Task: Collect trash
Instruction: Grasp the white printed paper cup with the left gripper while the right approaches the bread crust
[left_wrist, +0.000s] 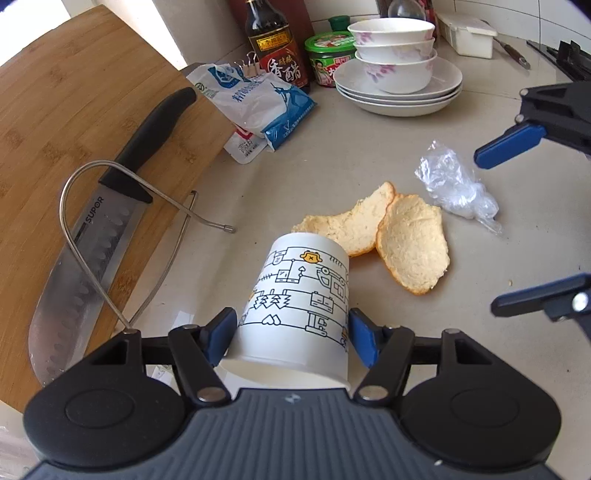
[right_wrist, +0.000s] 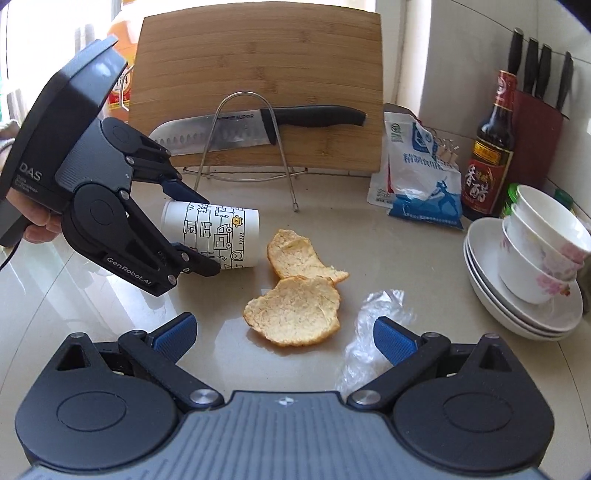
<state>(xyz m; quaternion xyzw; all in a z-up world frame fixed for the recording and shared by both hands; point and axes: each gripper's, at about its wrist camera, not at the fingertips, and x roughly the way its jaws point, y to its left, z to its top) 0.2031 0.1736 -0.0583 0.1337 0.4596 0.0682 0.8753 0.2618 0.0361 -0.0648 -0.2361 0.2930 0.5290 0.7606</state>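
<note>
**A:** So where's the cup (left_wrist: 295, 306) relative to the left gripper (left_wrist: 293, 332)? Looks like it's on its side on the desk (left_wrist: 369, 155), long axis running straight away from the jaws, rim end toward the camera. Jaws sit either side of the body, pads (left_wrist: 360, 336) right against the paper, so I'd call that holding the cup, or as good as.

**B:** Agreed. Right gripper (right_wrist: 284, 338) has its jaws wide with nothing in them. The peels (right_wrist: 295, 306) lie just ahead of it, centred between the pads, and the plastic wrap (right_wrist: 369, 325) is by its right pad. So right is nearer both.

**A:** Anything you can't make out?

**B:** No bin in either view. The cup's mouth is hidden behind the left gripper body, so can't tell if it's empty. The wrap's near edge is cut off too.
</note>
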